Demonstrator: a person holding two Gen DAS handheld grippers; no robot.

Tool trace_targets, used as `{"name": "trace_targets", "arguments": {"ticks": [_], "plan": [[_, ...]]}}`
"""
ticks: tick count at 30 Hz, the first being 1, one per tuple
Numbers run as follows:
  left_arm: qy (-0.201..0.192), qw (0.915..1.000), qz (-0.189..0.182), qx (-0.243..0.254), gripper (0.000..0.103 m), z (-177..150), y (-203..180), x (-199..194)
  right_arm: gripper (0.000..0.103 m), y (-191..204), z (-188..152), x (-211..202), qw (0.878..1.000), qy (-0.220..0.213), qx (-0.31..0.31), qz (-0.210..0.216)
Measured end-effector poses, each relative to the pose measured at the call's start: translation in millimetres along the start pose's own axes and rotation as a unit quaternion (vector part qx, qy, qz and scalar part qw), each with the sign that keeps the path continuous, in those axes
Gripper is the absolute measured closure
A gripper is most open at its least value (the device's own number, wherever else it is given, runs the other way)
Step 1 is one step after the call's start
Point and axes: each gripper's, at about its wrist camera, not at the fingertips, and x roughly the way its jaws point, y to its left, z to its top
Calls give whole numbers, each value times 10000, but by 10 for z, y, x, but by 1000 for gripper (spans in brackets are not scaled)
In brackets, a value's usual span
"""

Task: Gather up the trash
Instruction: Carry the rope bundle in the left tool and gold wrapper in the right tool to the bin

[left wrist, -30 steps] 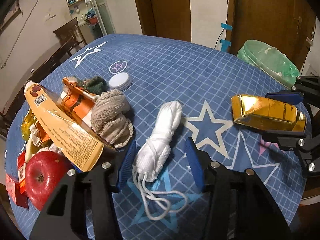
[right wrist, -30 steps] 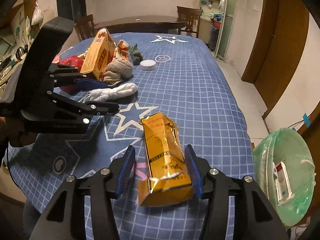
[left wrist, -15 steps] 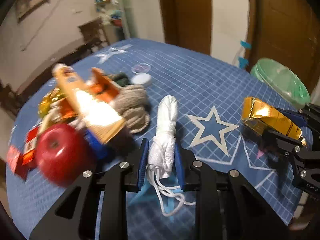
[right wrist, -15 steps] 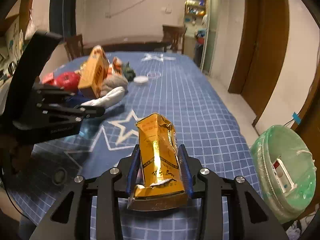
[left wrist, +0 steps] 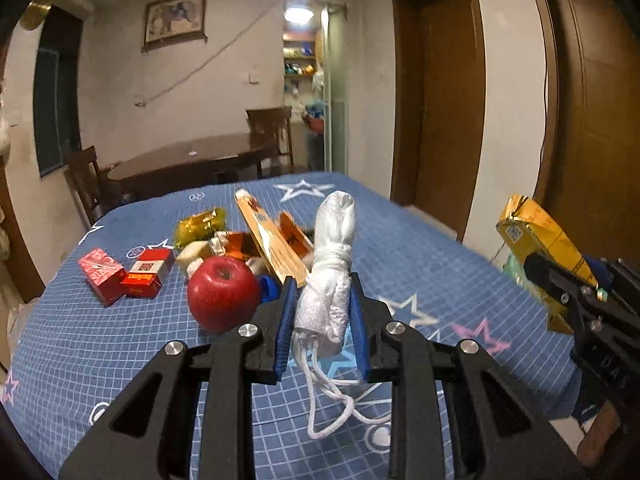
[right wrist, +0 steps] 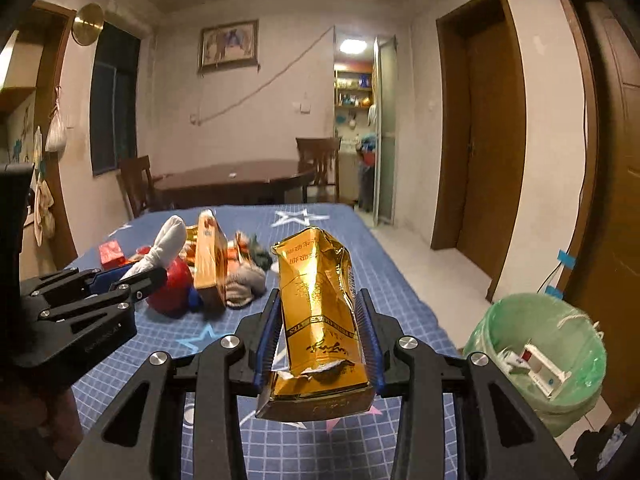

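My left gripper [left wrist: 323, 312] is shut on a rolled white cloth bundle [left wrist: 330, 264] with loose strings, lifted above the blue star tablecloth [left wrist: 420, 264]. It also shows in the right wrist view [right wrist: 164, 246]. My right gripper [right wrist: 320, 336] is shut on a crumpled gold foil bag [right wrist: 320, 308], held above the table edge; the bag also shows in the left wrist view [left wrist: 540, 248]. A green-lined trash bin [right wrist: 540, 352] stands on the floor to the right, holding a white box.
On the table lie a red apple [left wrist: 223, 294], two red packs [left wrist: 124, 274], an orange carton [left wrist: 272, 240], gold wrappers [left wrist: 200, 222] and a beige sock [right wrist: 244, 282]. A dark dining table [right wrist: 236, 182] with chairs stands behind. Wooden doors are on the right.
Both grippers closed from open onto their items and lifted them off the table. The views tilted up toward the room.
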Motion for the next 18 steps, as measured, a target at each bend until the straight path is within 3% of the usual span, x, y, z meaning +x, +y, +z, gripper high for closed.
{"name": "trace_targets", "arguments": {"ticks": [11,18], "plan": [[-152,9996,-234,48,79,98,-226,-86,65,-215,97,-238,9997,-122,60,-225],[-80,9977,-653,190,79,260,-626,69,65,-689,242,-370,9973,-141,62,-719]]}}
